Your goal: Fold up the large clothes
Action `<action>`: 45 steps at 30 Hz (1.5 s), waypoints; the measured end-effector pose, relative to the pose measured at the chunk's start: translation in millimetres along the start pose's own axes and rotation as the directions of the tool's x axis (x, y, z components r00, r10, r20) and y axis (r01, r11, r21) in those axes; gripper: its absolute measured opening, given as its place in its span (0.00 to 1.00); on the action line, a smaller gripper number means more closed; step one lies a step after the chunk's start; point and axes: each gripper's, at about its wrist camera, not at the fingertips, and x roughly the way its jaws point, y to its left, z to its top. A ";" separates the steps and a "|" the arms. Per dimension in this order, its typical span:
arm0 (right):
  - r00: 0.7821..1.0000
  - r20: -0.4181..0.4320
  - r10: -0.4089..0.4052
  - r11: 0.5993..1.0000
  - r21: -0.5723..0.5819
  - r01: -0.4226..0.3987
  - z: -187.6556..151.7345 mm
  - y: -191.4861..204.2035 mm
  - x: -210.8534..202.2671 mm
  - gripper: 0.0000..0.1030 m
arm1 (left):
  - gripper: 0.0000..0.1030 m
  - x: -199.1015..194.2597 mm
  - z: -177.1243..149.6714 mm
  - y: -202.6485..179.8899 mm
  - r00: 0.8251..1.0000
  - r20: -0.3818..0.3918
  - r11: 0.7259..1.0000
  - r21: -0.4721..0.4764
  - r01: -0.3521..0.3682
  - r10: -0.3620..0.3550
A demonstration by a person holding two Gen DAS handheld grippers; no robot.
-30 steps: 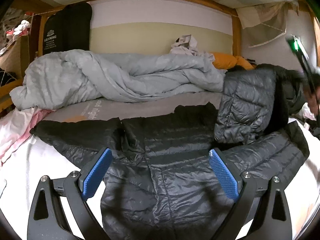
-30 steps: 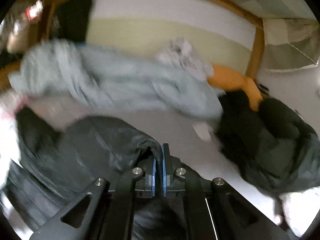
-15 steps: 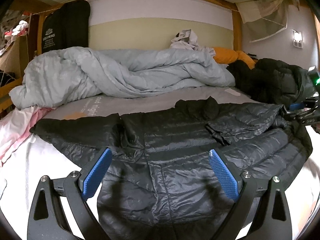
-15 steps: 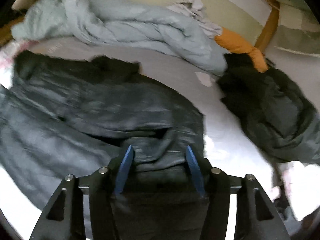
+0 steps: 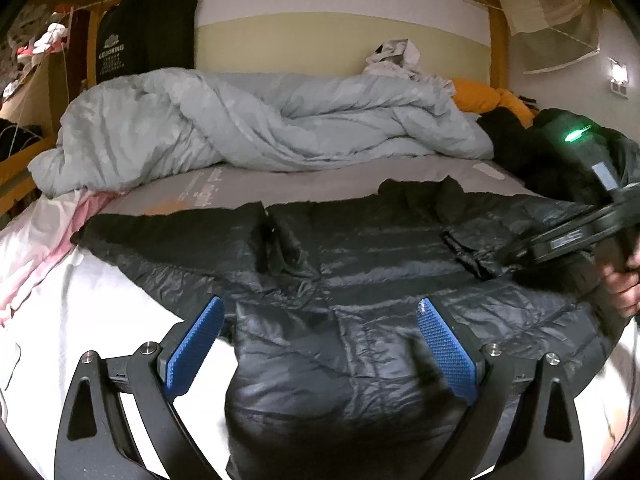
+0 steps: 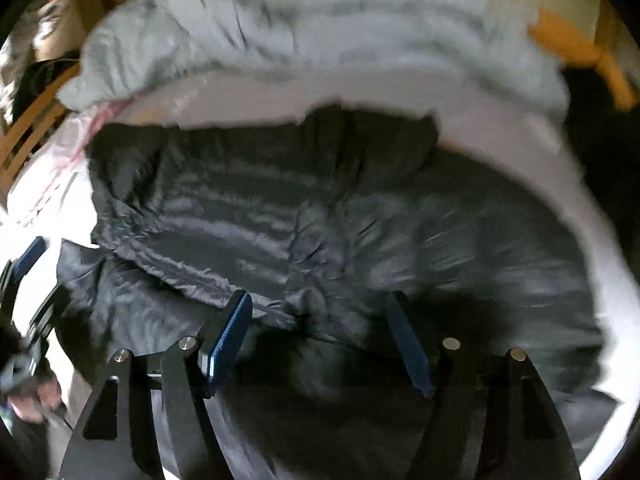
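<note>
A large dark grey puffer jacket (image 5: 360,272) lies spread on the bed, its right sleeve folded in across the chest (image 5: 468,248). My left gripper (image 5: 320,344) is open and empty, hovering over the jacket's lower hem. My right gripper (image 6: 320,336) is open and empty, just above the folded sleeve (image 6: 320,240); its view is blurred by motion. The right gripper's body also shows at the right edge of the left wrist view (image 5: 580,232), over the jacket's right side.
A rumpled pale blue duvet (image 5: 260,128) lies along the back of the bed. An orange pillow (image 5: 492,100) and another dark jacket (image 5: 568,160) sit at the back right. White and pink cloth (image 5: 48,240) lies left. A wooden bed frame (image 5: 496,40) stands behind.
My right gripper carried the right sleeve over the jacket's chest, opened and let it go. It now swings left over the jacket. My left gripper has stayed put and open.
</note>
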 end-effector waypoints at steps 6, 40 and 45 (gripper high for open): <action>0.993 -0.111 -0.039 0.997 0.068 0.047 10.5 7.5 51.9 0.46 | 0.94 7.8 0.1 6.6 0.999 -0.034 1.000 -0.003 -0.008 0.008; 0.963 0.125 -0.238 0.971 0.044 0.234 -30.7 -42.6 -48.7 0.59 | 0.94 16.6 4.3 27.2 0.997 -0.070 0.998 -0.064 -0.015 0.011; 0.970 0.033 -0.239 0.949 0.219 0.227 -53.6 -126.5 -42.7 0.27 | 0.92 23.6 1.4 24.6 0.996 -0.092 0.998 -0.059 -0.015 0.009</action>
